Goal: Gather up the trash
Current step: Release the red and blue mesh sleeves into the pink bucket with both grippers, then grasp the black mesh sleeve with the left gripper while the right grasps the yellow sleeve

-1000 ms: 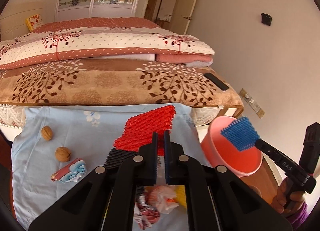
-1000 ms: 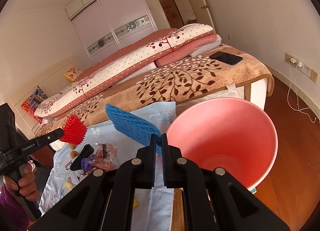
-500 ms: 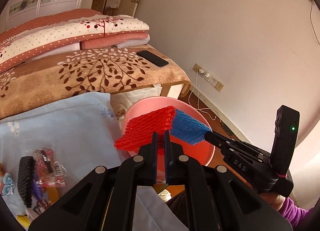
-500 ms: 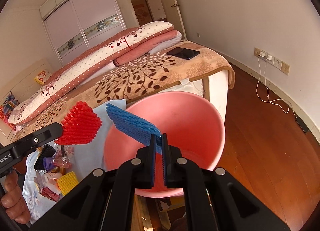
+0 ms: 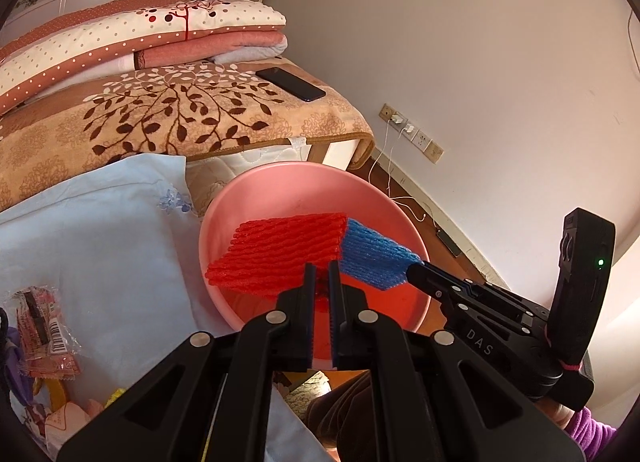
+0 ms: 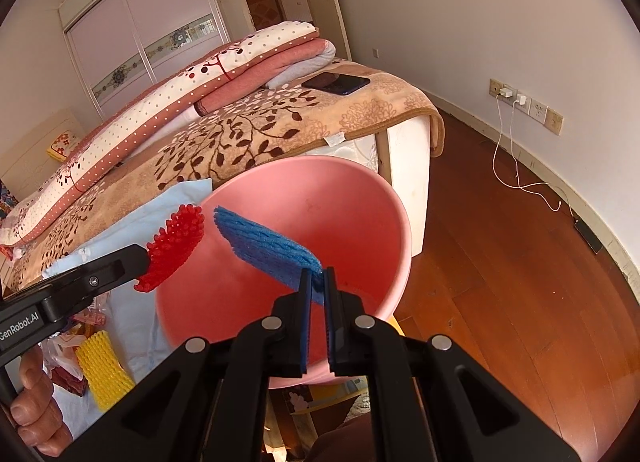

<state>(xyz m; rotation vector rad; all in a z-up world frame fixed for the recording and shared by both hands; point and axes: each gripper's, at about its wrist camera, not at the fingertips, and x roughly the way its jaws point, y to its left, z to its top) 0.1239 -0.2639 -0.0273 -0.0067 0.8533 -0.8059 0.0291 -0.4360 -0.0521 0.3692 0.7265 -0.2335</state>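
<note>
My left gripper (image 5: 322, 268) is shut on a red foam net (image 5: 280, 252) and holds it over the open pink bin (image 5: 280, 182). My right gripper (image 6: 318, 276) is shut on a blue foam net (image 6: 264, 246) and holds it over the same bin (image 6: 360, 190). In the left wrist view the blue net (image 5: 372, 256) touches the red one's right edge. In the right wrist view the red net (image 6: 174, 246) hangs at the bin's left rim, beside the blue one.
A light blue cloth (image 5: 100, 230) left of the bin carries wrappers (image 5: 40, 326) and a yellow foam net (image 6: 104, 370). Behind it is a bed (image 6: 280, 118) with a phone (image 6: 336, 82). Wooden floor (image 6: 500, 242) and a charger cable (image 6: 516, 166) lie to the right.
Both grippers have swung right from over the cloth to over the pink bin, carrying the red and blue nets. The two nets have come together.
</note>
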